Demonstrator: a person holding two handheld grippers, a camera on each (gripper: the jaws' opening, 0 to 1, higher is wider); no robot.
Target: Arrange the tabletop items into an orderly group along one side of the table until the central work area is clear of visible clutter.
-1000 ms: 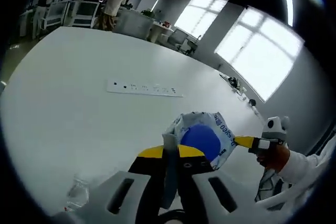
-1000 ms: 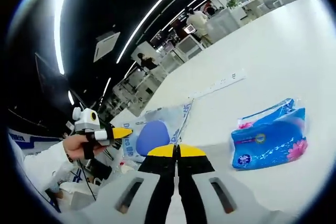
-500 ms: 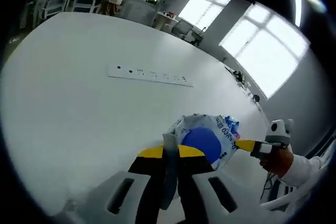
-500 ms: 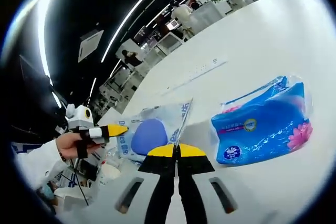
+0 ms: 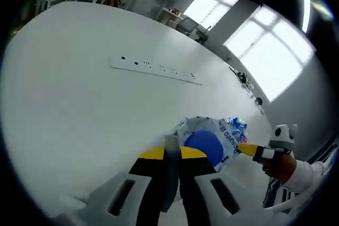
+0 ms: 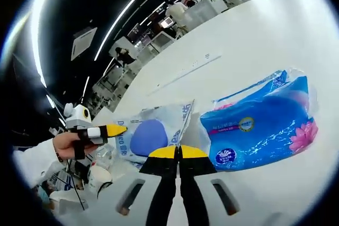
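Pouch (image 6: 145,136) left of tissue pack (image 6: 262,128), power strip (image 6: 183,70) behind on table (image 6: 254,41)

Bright light comes through my big windows (image 5: 265,56) and long ceiling lights (image 6: 132,6). The white table (image 5: 79,104) shines. Edges bend and look blurry.

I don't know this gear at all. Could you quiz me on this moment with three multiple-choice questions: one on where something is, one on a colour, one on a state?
1. Where is the blue tissue pack?
A. on the white table
B. on a chair
C. on the floor

2. What colour are the jaw tips?
A. red
B. green
C. yellow

3. How do the right gripper's jaws stand?
A. wide open
B. shut on the pale bag's edge
C. holding a cup

Answers: 1 A, it lies on the tabletop; 2 C, yellow in both views; 3 B, the bag's edge is pinched.
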